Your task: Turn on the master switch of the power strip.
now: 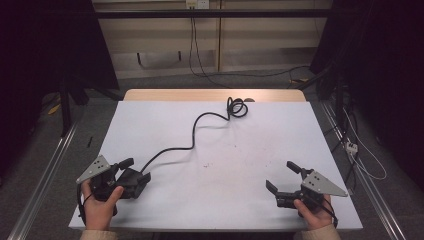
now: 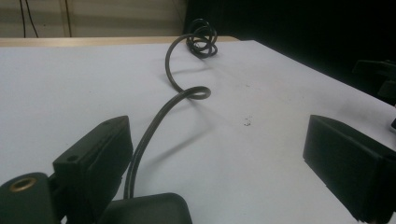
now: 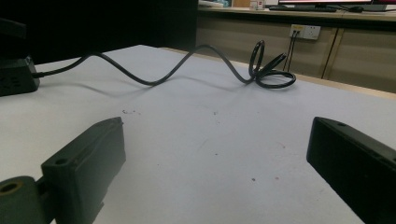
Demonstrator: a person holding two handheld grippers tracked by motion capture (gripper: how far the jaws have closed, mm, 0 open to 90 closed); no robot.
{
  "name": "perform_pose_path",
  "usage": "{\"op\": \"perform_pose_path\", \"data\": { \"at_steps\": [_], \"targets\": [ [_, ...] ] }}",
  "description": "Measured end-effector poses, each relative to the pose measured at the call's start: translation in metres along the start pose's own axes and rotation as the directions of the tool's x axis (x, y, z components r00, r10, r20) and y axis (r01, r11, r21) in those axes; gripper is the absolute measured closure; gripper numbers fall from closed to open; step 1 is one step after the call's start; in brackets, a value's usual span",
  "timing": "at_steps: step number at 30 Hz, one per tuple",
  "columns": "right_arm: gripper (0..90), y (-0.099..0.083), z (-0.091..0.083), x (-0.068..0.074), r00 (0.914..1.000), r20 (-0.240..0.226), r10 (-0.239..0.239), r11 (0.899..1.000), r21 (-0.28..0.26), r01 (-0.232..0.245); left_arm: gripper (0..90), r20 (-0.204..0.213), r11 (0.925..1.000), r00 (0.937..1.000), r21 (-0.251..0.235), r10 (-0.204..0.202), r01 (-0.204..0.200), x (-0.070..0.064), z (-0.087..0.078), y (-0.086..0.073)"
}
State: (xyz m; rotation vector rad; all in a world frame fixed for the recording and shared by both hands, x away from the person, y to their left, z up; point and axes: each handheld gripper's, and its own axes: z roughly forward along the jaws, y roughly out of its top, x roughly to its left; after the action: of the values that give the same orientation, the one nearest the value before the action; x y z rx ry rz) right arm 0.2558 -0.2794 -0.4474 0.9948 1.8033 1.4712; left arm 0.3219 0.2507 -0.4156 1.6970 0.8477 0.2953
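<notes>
A white table (image 1: 240, 165) carries a black adapter block (image 1: 134, 181) and its coiled cable (image 1: 200, 122).

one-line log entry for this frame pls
left tongs: open, straddling black plastic power adapter | right tongs: open, empty | black coiled cable: slack, trailing from adapter across white table

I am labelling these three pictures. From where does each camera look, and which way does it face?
High view: above the person's side, facing forward and down on the table; both hands and grippers show.
Left gripper view: between open jaws, along the black cable.
Right gripper view: between open jaws, toward the cable's coil.
All share the cable.
</notes>
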Motion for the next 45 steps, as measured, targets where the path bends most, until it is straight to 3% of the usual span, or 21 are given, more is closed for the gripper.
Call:
{"op": "perform_pose_path", "data": {
  "at_steps": [17, 45],
  "targets": [
    [3.6, -0.001, -0.003, 0.000, 0.9999, 0.008, 0.008, 1.000, 0.001, -0.008, 6.2, 0.010, 0.9998, 0.9997, -0.004, 0.021, -0.021, -0.007, 0.015, -0.001],
    [3.7, -0.002, -0.005, -0.001, 1.0000, 0.006, 0.006, 1.000, 0.007, -0.006, 6.2, 0.032, 0.9996, 0.9991, 0.007, 0.027, -0.028, -0.011, 0.026, -0.008]
  ]
}}
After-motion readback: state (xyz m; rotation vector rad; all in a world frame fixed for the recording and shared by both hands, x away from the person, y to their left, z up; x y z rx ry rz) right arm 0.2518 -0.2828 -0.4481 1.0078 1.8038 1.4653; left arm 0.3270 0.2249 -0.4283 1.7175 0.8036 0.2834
